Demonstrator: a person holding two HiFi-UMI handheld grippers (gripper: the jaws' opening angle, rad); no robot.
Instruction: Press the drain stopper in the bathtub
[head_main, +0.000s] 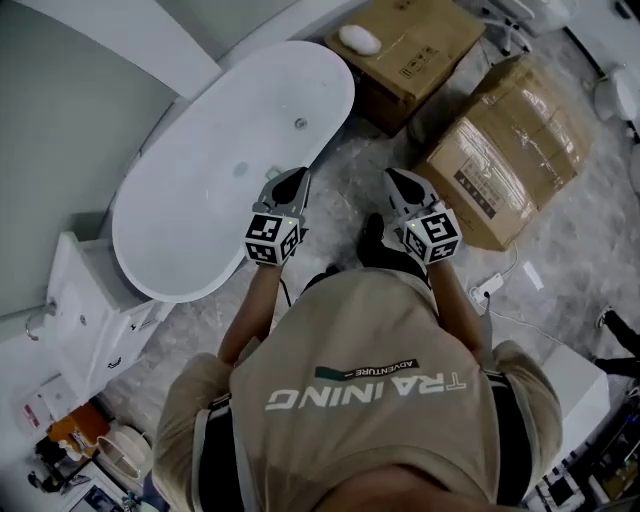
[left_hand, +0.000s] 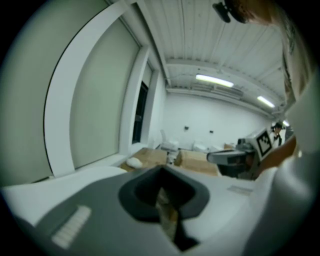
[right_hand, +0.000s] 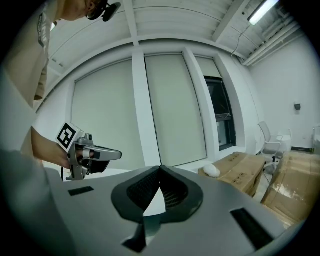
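Note:
The white oval bathtub (head_main: 200, 215) lies at upper left in the head view. Its drain stopper (head_main: 240, 169) shows as a faint grey disc on the tub floor, and a small chrome fitting (head_main: 300, 123) sits on the tub wall. My left gripper (head_main: 297, 177) hangs at the tub's near rim, to the right of the stopper, shut and holding nothing. My right gripper (head_main: 393, 176) is level with it over the floor, also shut and holding nothing. Both gripper views look across the room, so the stopper is hidden there. The left gripper (right_hand: 107, 154) appears in the right gripper view, the right gripper (left_hand: 225, 157) in the left one.
Two cardboard boxes (head_main: 410, 50) (head_main: 515, 140) stand on the floor right of the tub, one with a white rounded object (head_main: 358, 40) on it. A white cabinet (head_main: 85, 305) adjoins the tub's near end. A power strip (head_main: 487, 289) and cable lie on the marble floor.

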